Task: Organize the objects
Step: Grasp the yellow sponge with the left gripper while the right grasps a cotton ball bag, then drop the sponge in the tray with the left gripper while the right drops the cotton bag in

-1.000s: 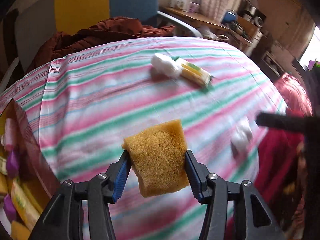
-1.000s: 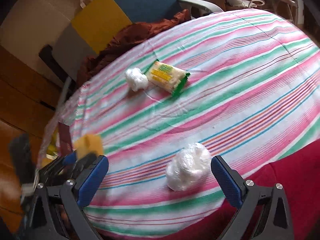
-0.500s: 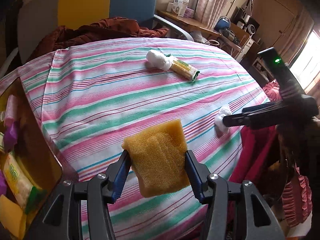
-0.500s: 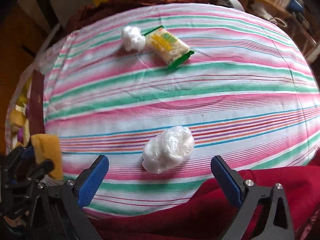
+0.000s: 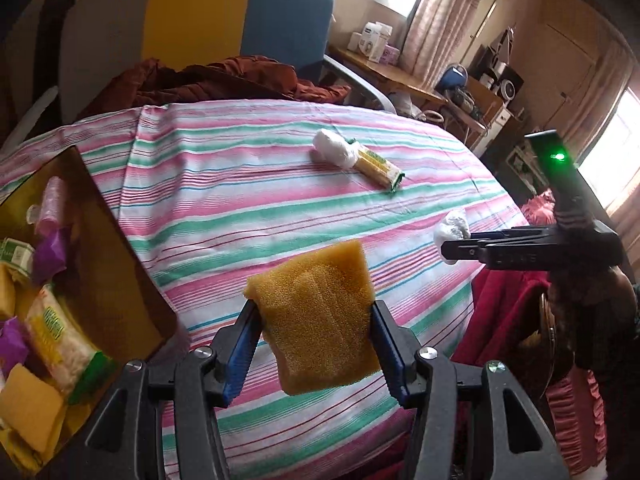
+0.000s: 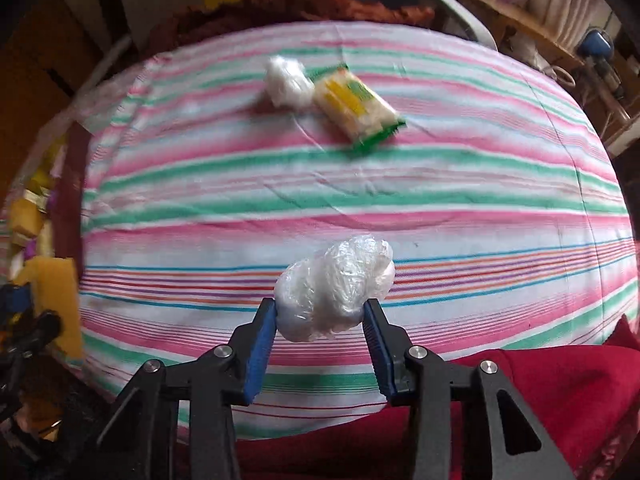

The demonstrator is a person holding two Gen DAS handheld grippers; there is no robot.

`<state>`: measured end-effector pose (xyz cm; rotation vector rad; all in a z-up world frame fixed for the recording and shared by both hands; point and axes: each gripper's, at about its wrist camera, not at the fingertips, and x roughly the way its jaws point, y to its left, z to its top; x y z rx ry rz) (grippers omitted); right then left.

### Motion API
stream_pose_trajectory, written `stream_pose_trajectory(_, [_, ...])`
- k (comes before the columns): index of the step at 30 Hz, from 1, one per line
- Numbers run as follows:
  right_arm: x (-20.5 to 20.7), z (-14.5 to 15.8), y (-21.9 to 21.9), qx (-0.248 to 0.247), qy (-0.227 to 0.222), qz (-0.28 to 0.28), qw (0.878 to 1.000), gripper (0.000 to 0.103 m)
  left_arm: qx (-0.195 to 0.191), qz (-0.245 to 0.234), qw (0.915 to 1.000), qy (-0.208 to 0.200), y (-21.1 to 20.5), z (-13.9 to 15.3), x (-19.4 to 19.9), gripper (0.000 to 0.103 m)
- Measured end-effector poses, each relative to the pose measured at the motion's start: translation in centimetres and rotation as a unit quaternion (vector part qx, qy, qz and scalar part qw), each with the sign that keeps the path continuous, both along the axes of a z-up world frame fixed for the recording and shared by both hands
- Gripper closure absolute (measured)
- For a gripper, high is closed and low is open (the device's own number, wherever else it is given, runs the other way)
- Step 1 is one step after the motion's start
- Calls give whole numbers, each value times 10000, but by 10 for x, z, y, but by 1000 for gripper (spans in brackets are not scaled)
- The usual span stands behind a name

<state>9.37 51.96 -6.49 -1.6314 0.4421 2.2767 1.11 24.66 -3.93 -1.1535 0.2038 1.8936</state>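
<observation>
My left gripper (image 5: 314, 320) is shut on a yellow sponge (image 5: 316, 316) and holds it above the striped tablecloth (image 5: 224, 200), next to a brown box (image 5: 108, 264) at the left. My right gripper (image 6: 320, 316) is shut on a white plastic-wrapped ball (image 6: 334, 288) near the table's front edge; it also shows in the left wrist view (image 5: 452, 228). Another white wrapped ball (image 6: 288, 82) and a yellow-green snack packet (image 6: 356, 108) lie together at the far middle of the table.
The box holds several packets, sponges and purple wrappers (image 5: 48, 320). A red cloth (image 6: 520, 392) hangs at the table's front right edge. A brown jacket (image 5: 208, 80) lies on a chair behind the table. A cluttered desk (image 5: 400, 76) stands at the back right.
My right gripper has closed on the near white ball, which was lying between its open fingers. My left gripper with the sponge has drawn back toward the box side.
</observation>
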Motion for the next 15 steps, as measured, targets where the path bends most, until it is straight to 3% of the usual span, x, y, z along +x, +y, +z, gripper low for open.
stream_pose_trajectory(9, [-29, 39, -63, -261, 931, 661, 9931, 58, 271, 673, 9974, 28, -51, 18, -17, 47])
stream_pose_trajectory(15, [-62, 52, -127, -536, 1321, 1230, 9821, 58, 421, 1504, 9877, 67, -114, 28, -43, 47])
